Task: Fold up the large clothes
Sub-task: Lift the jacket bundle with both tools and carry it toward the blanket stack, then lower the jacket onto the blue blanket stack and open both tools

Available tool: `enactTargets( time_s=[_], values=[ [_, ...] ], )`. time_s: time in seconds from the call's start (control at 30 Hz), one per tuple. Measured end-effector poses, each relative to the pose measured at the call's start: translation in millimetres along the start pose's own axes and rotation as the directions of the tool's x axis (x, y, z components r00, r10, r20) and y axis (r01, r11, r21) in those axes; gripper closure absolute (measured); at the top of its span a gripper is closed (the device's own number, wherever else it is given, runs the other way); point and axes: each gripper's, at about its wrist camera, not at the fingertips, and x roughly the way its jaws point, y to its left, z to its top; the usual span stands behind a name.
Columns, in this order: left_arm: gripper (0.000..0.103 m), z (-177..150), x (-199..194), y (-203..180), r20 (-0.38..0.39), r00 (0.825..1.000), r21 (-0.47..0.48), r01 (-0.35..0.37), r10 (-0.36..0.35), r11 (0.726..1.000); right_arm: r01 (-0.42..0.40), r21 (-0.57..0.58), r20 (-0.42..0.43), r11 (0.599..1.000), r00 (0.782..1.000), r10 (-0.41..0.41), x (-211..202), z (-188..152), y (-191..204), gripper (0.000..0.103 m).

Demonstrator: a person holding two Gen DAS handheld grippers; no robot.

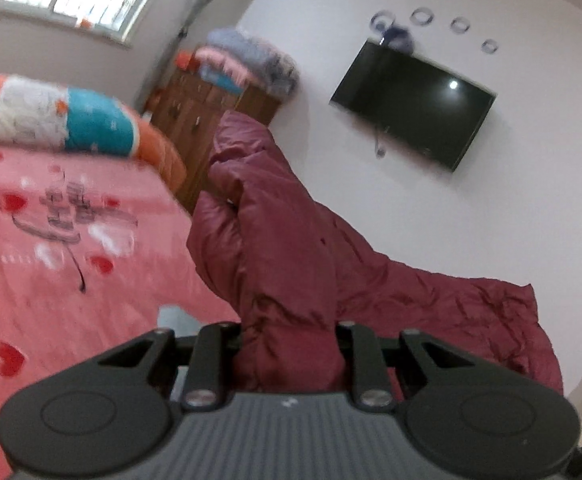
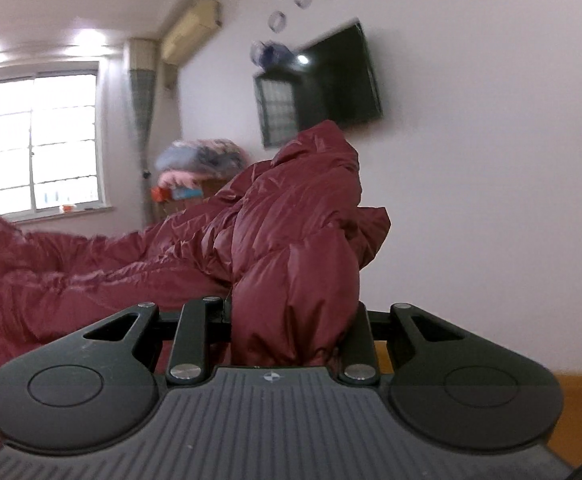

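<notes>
While I've got both grippers buried in this maroon puffer jacket [image 1: 275,240], here's where things stand. My left gripper [image 1: 289,344] has its fingers pinched on a thick wad of the padded fabric, and that bunch rises straight up out of the jaws in front of the lens. Same deal on the right: my right gripper [image 2: 295,332] is clamped around another fat roll of the jacket, so neither pair of fingers is anywhere near wide, they're just squeezed as far as the stuffing lets them.

From the left wrist view the rest of the jacket trails off to the right, sagging between my two grips, and it looks lifted clear of the bed [image 1: 71,240] with its pink heart-print sheet, though I can't say whether a lower edge drags on it. Beyond that there's a rolled quilt [image 1: 71,120] in orange, white and teal at the head of the bed, then a wooden dresser [image 1: 195,120] with a pile of blankets [image 1: 251,60] on top, and a wall TV [image 1: 415,104] furthest out.

My guess is I'm mid-lift, getting it spread before laying it flat. Tips for doing this bit well: keep both grips level so the jacket hangs evenly, pull my hands apart until the sag goes taut, and don't ease the squeeze, since slick puffy nylon slides out easily. Then lower it onto the open part of the sheet, far edge first, so it lands smooth rather than bunched.
</notes>
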Motion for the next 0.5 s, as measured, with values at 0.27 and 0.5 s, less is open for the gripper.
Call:
enactTargets(
  time_s=[0.27,0.5],
  values=[
    [0.075,-27,53,25,-0.095,0.99,-0.013,-0.106,0.104,0.994,0.059,-0.039,-0.129,0.997,0.99,-0.064,60,-36,-11,0.061],
    [0.039,-27,52,33,-0.087,0.983,-0.002,-0.159,0.159,0.987,0.109,-0.043,-0.158,0.993,0.981,-0.115,97,-28,17,0.025]
  ],
)
